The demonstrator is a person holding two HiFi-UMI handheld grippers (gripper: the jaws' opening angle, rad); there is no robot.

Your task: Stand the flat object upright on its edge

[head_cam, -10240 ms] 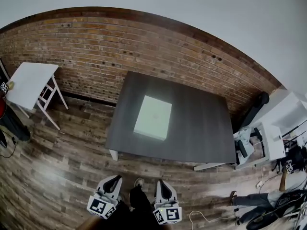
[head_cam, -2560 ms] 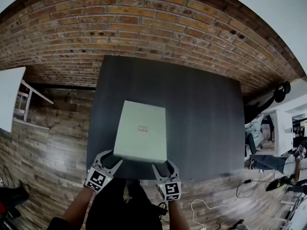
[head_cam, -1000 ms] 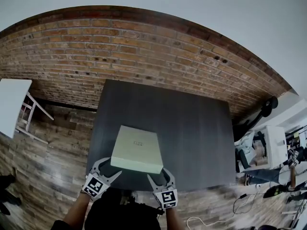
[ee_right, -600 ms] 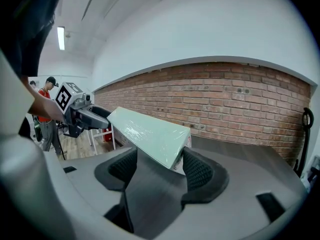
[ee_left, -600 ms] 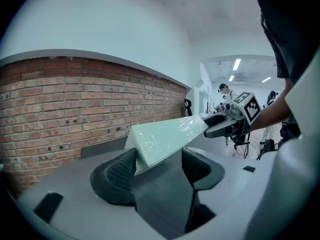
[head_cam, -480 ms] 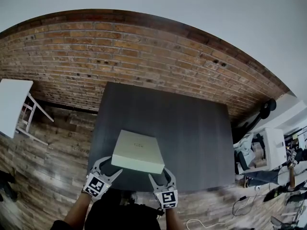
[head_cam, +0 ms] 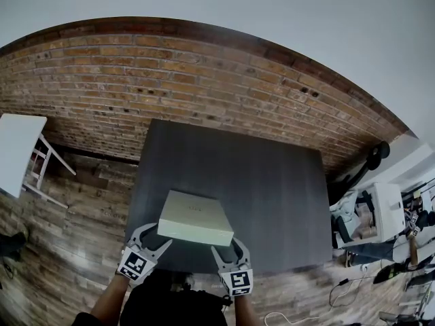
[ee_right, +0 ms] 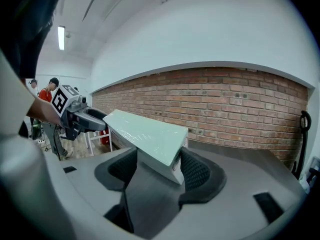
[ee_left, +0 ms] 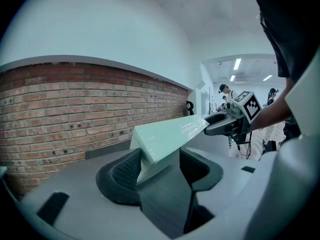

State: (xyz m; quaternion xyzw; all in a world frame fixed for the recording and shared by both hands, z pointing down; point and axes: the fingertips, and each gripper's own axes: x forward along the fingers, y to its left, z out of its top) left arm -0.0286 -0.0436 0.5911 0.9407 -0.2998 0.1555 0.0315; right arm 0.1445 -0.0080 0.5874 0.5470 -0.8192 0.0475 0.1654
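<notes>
Bright, even indoor light falls from ceiling strip lights (ee_left: 236, 64), which burn white in both gripper views. Shadows on the dark surface (head_cam: 272, 195) are faint and soft. A pale sheen streaks the box (ee_left: 170, 136) where its wrap catches the light. Heavy fisheye distortion bends the brick wall (head_cam: 204, 66) into an arc, and the gripper views darken to black at their corners

Box (head_cam: 196, 217): tilted, over the near edge of the table (head_cam: 272, 182), left of the table's centre. Wall (head_cam: 204, 80): directly behind the table's far edge. Side table (head_cam: 17, 151): well to the table's left, near the wall. Desk (head_cam: 382, 208): apart, to the table's right.
</notes>
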